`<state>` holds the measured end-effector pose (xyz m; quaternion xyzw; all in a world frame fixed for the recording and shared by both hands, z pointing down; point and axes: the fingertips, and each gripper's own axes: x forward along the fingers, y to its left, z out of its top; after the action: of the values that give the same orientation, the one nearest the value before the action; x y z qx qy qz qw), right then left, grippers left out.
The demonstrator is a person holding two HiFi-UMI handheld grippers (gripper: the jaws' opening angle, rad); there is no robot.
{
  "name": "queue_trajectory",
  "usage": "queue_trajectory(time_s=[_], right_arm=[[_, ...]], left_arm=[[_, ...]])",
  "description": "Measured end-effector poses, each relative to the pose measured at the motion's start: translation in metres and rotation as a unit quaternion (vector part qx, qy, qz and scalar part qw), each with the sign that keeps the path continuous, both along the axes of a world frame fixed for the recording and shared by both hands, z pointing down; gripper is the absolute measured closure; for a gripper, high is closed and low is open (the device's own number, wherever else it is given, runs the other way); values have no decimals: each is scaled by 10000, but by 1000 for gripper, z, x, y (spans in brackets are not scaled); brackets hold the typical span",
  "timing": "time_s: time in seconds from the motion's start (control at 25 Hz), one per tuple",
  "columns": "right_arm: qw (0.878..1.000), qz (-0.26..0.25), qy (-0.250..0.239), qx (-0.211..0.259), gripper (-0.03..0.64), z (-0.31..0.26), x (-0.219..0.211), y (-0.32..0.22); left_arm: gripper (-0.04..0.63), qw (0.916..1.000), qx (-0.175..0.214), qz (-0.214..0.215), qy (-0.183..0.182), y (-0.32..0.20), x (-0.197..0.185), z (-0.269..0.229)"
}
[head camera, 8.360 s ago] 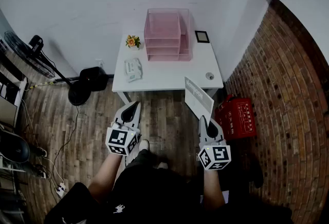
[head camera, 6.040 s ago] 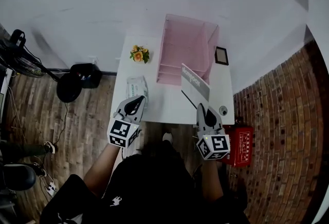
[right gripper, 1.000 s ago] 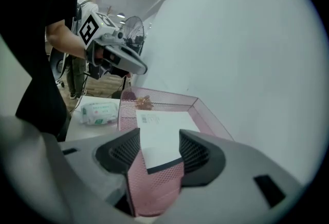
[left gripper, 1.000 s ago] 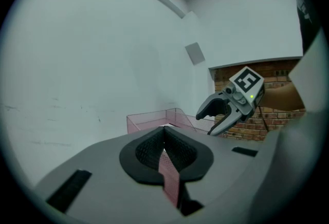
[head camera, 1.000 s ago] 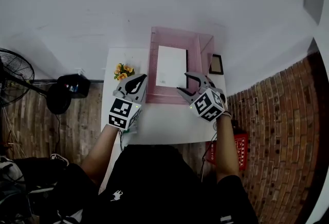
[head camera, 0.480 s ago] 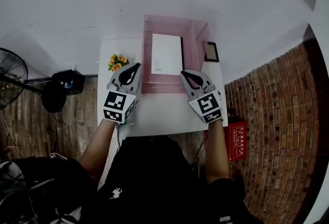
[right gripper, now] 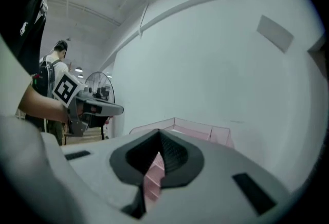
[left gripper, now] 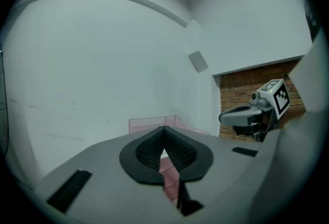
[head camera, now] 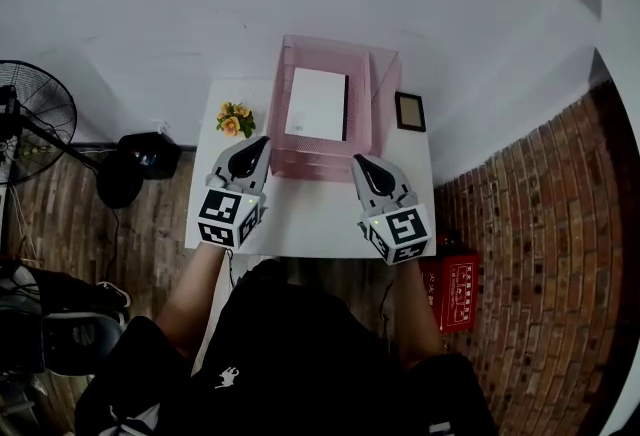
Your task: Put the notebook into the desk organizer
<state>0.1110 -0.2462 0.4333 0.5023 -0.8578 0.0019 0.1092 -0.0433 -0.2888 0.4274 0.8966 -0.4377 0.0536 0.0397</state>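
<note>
Head view: white rectangular notebook (head camera: pixel 317 104) lies flat in the top tray of the pink wire-mesh desk organizer (head camera: pixel 375 114), which stands at the back of the white table (head camera: pixel 310 214). Left gripper (head camera: pixel 262 141) hangs over the table just in front of the organizer's left corner, right gripper (head camera: pixel 358 162) in front of its right corner; both are clear of the notebook. Small pot of yellow and orange flowers (head camera: pixel 233 118) sits left of the organizer, a black-framed picture (head camera: pixel 410 111) right of it. Off the table: black standing fan (head camera: pixel 35 124) at far left, red plastic crate (head camera: pixel 455 279) on the floor by the brick wall (head camera: pixel 540 224).

Left gripper view: jaws clenched together, nothing between the pads, only a sliver of pink showing through the pad recess (organizer behind it). Organizer rim (left gripper: pixel 149 124) is ahead; right gripper (left gripper: pixel 231 116) is at the right.

Right gripper view: jaws pressed together, empty. Organizer (right gripper: pixel 200 129) is ahead, its white content probably the notebook, too blurred to confirm. Left gripper (right gripper: pixel 118 110) is at left, with a person wearing a backpack (right gripper: pixel 54 71) far behind.
</note>
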Motion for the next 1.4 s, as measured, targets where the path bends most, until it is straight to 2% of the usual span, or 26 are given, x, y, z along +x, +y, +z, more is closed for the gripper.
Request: queue_trajectory(time_s=[0.16, 0.28, 0.52, 0.72, 0.92, 1.16, 1.4], right_arm=[[9981, -3, -614, 18, 615, -14, 9, 27], [9968, 9, -800, 71, 615, -23, 16, 51], [9956, 114, -915, 191, 615, -31, 40, 99], [9948, 49, -1002, 159, 615, -31, 47, 126], [9937, 52, -1101, 190, 615, -29, 53, 150], [9914, 132, -1272, 274, 615, -39, 66, 167], [9926, 193, -1165, 279, 615, -37, 66, 175]], left_arm=[[592, 9999, -87, -30, -129, 35, 10, 6], [592, 9998, -90, -129, -120, 60, 16, 8], [592, 9982, 236, -385, -387, 109, 29, 8], [592, 9970, 368, -515, -456, 138, 28, -1], [592, 9967, 414, -645, -251, 164, 24, -10], [592, 9957, 556, -721, -185, 185, 27, -23], [592, 9951, 598, -775, -121, 193, 27, -25]])
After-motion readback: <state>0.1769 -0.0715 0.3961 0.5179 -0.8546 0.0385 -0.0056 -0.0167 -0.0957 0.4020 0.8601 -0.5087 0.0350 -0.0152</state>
